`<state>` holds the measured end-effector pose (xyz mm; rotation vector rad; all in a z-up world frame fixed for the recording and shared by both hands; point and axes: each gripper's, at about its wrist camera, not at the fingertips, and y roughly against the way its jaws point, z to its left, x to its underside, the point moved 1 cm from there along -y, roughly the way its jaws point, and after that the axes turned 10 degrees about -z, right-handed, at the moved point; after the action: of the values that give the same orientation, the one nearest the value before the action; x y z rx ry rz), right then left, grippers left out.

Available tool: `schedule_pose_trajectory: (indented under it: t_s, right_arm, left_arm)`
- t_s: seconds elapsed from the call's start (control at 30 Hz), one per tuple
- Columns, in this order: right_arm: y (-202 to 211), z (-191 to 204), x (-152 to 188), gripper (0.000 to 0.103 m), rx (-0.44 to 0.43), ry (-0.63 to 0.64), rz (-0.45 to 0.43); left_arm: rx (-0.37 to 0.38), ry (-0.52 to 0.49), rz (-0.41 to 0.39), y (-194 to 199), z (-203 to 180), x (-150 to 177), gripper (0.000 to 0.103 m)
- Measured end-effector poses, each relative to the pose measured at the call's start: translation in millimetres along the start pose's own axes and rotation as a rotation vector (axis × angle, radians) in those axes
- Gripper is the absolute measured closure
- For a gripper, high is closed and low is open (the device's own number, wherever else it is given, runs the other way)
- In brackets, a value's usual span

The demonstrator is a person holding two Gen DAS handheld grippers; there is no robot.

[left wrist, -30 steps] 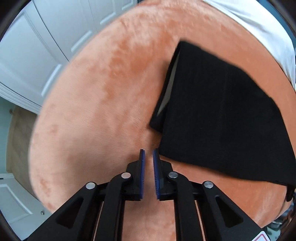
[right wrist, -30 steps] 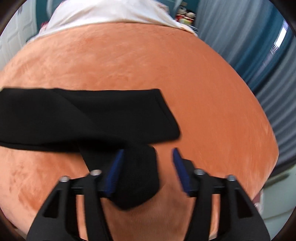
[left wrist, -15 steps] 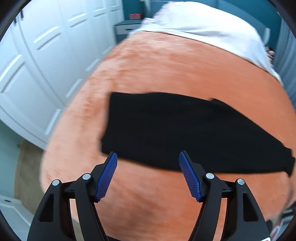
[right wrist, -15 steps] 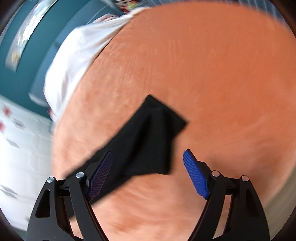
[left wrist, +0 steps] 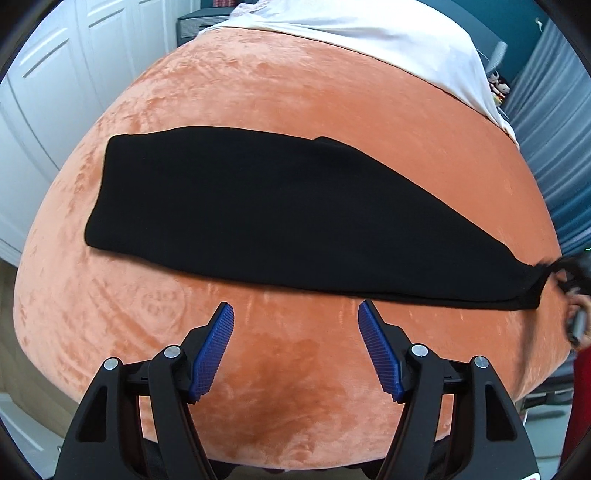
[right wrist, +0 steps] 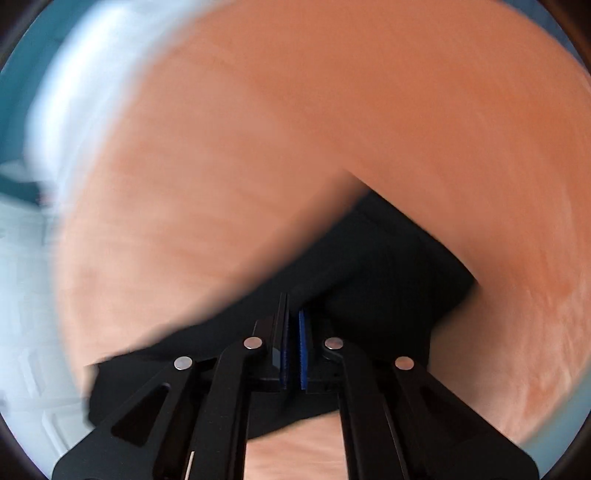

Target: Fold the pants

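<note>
Black pants (left wrist: 277, 214), folded into one long strip, lie across an orange plush blanket (left wrist: 295, 85); the wide end is at the left and the strip narrows to the right. My left gripper (left wrist: 294, 306) hovers open over bare blanket just in front of the strip's near edge, with nothing between its blue pads. At the strip's narrow right end the fabric is bunched where my right gripper (left wrist: 557, 267) pinches it. The blurred right wrist view shows that gripper (right wrist: 293, 306) shut, its tips sunk in the pants' black cloth (right wrist: 388, 266).
A white sheet (left wrist: 369, 33) covers the far end of the bed. White wardrobe doors (left wrist: 48, 74) stand to the left and a blue curtain (left wrist: 554, 110) to the right. A hand (left wrist: 581, 310) shows at the right edge. The blanket's near edge falls away below my left gripper.
My left gripper opened and swung back from the pants' left end to face the whole strip. My right gripper let go of a flap, rolled, moved to the narrow end and shut there.
</note>
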<state>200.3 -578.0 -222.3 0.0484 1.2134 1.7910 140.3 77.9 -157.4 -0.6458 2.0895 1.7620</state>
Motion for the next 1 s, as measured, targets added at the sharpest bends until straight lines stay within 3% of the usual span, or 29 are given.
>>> schedule_pose_trajectory:
  t_s: [0.07, 0.13, 0.2, 0.3, 0.47, 0.6, 0.67, 0.73, 0.77, 0.8, 0.83, 0.93, 1.0]
  right_arm:
    - [54.4, 25.9, -5.2, 0.100, -0.130, 0.092, -0.149]
    - [85.0, 21.1, -0.4, 0.099, -0.155, 0.127, -0.225]
    - [68.6, -11.7, 8.7, 0.097, -0.063, 0.121, -0.196]
    - [0.4, -84.1, 40.4, 0.097, 0.122, -0.003, 0.002]
    - [-0.1, -110.1, 64.9, 0.088, 0.034, -0.123, -0.054]
    - [1.9, -90.5, 54.3, 0.083, 0.109, 0.055, -0.060]
    - [1.4, -83.8, 57.8, 0.076, 0.147, 0.145, -0.078]
    - [5.4, -73.8, 48.7, 0.060, 0.180, 0.234, -0.110]
    - [6.1, -69.3, 45.9, 0.060, 0.180, 0.261, -0.131]
    - [9.0, -67.3, 39.1, 0.074, 0.144, 0.264, -0.149]
    - [14.9, -75.7, 34.1, 0.100, 0.095, 0.219, -0.152]
    - [1.6, -127.7, 21.3, 0.099, 0.009, -0.184, -0.081]
    - [-8.0, -155.6, 36.1, 0.099, 0.006, -0.354, -0.012]
  left_arm:
    - [-0.016, -0.005, 0.002, 2.7, 5.6, 3.3, 0.035]
    - [-0.023, -0.001, 0.013, -1.0, 12.5, 7.3, 0.034]
    - [-0.040, 0.006, 0.030, -7.9, 17.3, 12.5, 0.034]
    - [-0.063, 0.026, 0.054, -13.9, 22.9, 19.1, 0.034]
    - [-0.087, 0.036, 0.053, -8.0, 31.3, 22.9, 0.034]
    - [-0.104, 0.054, 0.059, -13.4, 34.6, 21.6, 0.034]
    - [-0.103, 0.059, 0.061, -15.5, 31.5, 21.4, 0.034]
    - [-0.095, 0.050, 0.062, -16.5, 24.7, 21.1, 0.034]
    - [-0.095, 0.043, 0.061, -16.8, 22.5, 20.7, 0.034]
    - [-0.099, 0.033, 0.060, -17.3, 19.7, 20.3, 0.034]
    - [-0.102, 0.018, 0.059, -18.3, 15.7, 19.6, 0.034]
    - [-0.105, 0.011, 0.059, -21.4, 10.9, 17.9, 0.034]
    - [-0.107, 0.015, 0.067, -24.6, 10.2, 17.5, 0.034]
